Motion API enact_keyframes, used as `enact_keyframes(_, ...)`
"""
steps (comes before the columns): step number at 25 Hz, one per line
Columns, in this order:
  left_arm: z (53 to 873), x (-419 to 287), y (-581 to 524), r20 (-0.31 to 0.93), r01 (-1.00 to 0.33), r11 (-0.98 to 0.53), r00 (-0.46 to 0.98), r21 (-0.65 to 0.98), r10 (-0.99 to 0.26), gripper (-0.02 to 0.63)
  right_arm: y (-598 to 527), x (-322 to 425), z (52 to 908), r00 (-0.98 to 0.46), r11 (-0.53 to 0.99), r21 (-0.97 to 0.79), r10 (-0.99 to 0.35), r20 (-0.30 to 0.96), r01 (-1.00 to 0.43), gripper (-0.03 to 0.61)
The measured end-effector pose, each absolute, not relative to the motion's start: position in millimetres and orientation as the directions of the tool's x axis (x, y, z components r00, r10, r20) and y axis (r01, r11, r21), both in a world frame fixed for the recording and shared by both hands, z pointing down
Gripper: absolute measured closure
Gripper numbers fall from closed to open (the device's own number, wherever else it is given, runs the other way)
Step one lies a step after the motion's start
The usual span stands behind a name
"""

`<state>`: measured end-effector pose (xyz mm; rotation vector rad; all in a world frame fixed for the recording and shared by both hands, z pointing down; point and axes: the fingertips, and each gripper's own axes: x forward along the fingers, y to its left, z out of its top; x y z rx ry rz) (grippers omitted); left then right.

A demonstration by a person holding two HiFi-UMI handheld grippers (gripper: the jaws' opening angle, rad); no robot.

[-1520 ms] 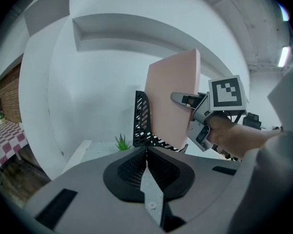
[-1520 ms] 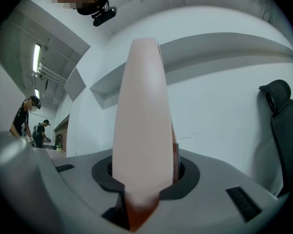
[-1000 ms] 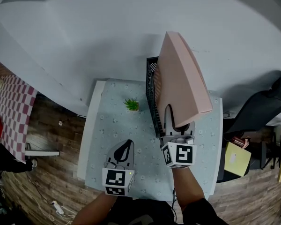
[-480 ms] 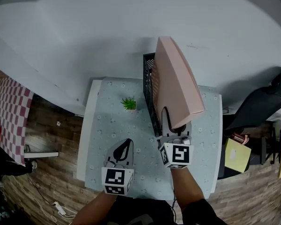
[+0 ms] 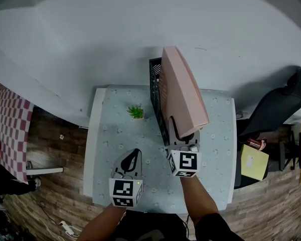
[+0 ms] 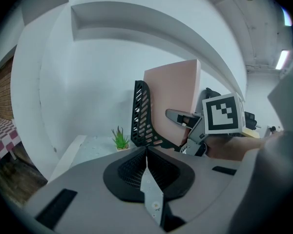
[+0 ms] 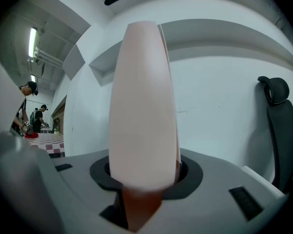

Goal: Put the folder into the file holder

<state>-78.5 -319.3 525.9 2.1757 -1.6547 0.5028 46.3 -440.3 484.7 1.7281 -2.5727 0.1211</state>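
A thick pink folder (image 5: 180, 97) stands on edge, its far side against the black mesh file holder (image 5: 154, 84) at the back of the table. My right gripper (image 5: 182, 133) has the folder's near lower corner between its jaws; the jaws are opening, with the pads still against it. In the right gripper view the folder (image 7: 144, 106) fills the gap. My left gripper (image 5: 132, 158) is shut and empty, hovering over the table's near left part. The left gripper view shows the holder (image 6: 141, 113), the folder (image 6: 173, 89) and the right gripper (image 6: 178, 117).
A small potted plant (image 5: 136, 112) sits on the pale patterned table (image 5: 115, 134), left of the holder. A dark office chair (image 5: 281, 104) and a yellow-topped stand (image 5: 253, 163) are off the table's right side. A checkered table (image 5: 10, 119) is far left.
The folder and my right gripper have moved left and slightly down, bringing the folder more upright against the file holder. My left gripper has stayed in place.
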Motion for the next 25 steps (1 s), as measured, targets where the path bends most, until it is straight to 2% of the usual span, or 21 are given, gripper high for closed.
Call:
enact_keyframes(11,510,-73,-316,0.459,-0.952,-0.3,0.296,0.067,-0.838,0.598,-439,47,498,-0.377,0.376,-0.053,-0.895,0.238,-0.925,0.348)
enact_keyframes(25,465,-56,-292,0.356,-0.91,-0.404,0.408,0.091,-0.841,0.598,-352,74,450,-0.289,0.295,-0.013,-0.926,0.241,-0.955,0.349)
